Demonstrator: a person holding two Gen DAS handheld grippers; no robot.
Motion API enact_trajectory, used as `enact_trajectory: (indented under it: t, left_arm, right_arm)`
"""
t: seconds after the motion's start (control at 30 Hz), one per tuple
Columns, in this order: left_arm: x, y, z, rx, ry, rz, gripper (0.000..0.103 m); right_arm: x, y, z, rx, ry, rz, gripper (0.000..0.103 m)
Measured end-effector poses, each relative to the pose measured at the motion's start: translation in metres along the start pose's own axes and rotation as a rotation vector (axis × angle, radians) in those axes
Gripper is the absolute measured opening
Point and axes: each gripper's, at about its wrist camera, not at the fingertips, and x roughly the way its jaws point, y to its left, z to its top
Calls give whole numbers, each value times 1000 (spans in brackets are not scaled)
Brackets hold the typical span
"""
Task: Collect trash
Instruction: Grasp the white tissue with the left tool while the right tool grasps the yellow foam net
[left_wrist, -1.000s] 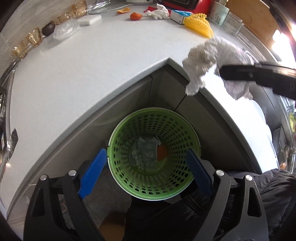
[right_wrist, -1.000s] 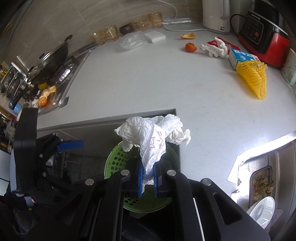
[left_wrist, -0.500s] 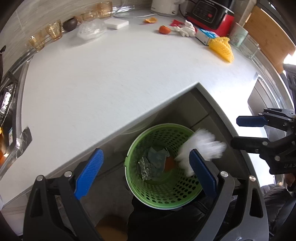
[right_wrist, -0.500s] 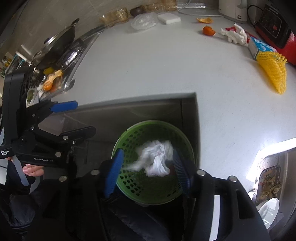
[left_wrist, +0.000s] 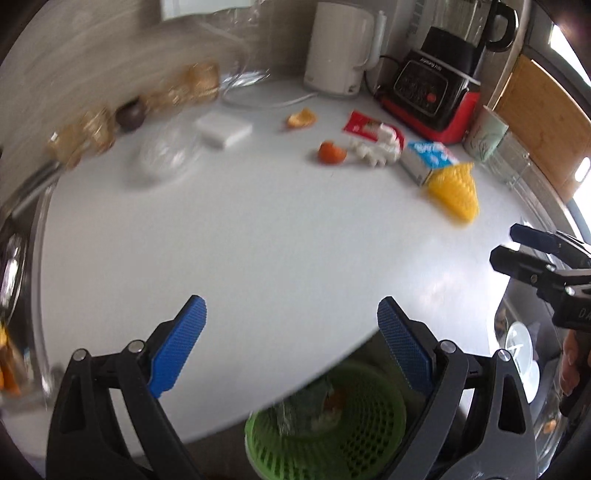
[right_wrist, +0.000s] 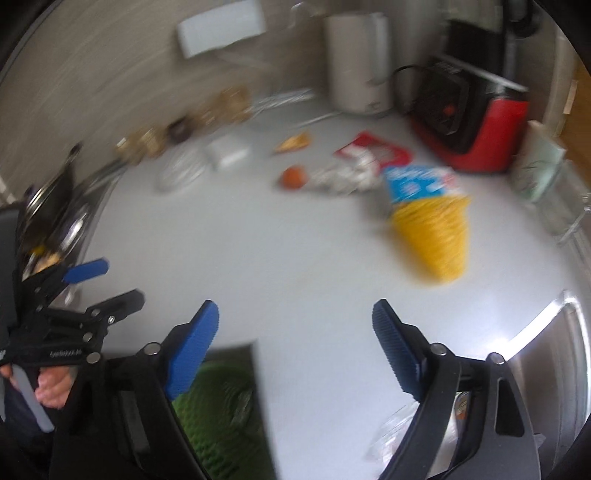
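Left wrist view: left gripper (left_wrist: 290, 341) jaws wide apart, empty; right gripper (right_wrist: 295, 339) jaws opening, nothing between; green basket (left_wrist: 369, 435) below counter edge holds trash; between pickups; next target probably yellow net (right_wrist: 437, 240), needs forward reach.

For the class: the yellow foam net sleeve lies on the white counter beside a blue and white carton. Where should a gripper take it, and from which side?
Probably grip the yellow net sleeve at its wide free end, the end away from the carton, coming from above with the fingers across its width. It lies flat and looks soft, so it should squash between the pads.
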Motion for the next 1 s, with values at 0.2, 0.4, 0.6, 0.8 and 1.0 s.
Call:
enact_trajectory:
  t: [0.2, 0.4, 0.6, 0.8, 1.0]
  left_arm:
    - [44, -42, 53, 54, -27, -46, 90]
    - [91, -82, 98, 115, -41, -84, 90]
    - [144, -109, 139, 161, -28, -81, 89]
    - [180, -121, 161, 192, -9, -84, 84]
    - [208, -126, 169, 220, 31, -86, 69]
  right_arm:
    - [21, -61, 23, 72, -17, -101, 86]
    - [57, -107, 33, 115, 6, -133, 86]
    - [89, -137, 42, 157, 25, -131, 86]
    - [110, -151, 48, 172, 35, -123, 86]
    - [122, -157, 48, 182, 45, -96, 75]
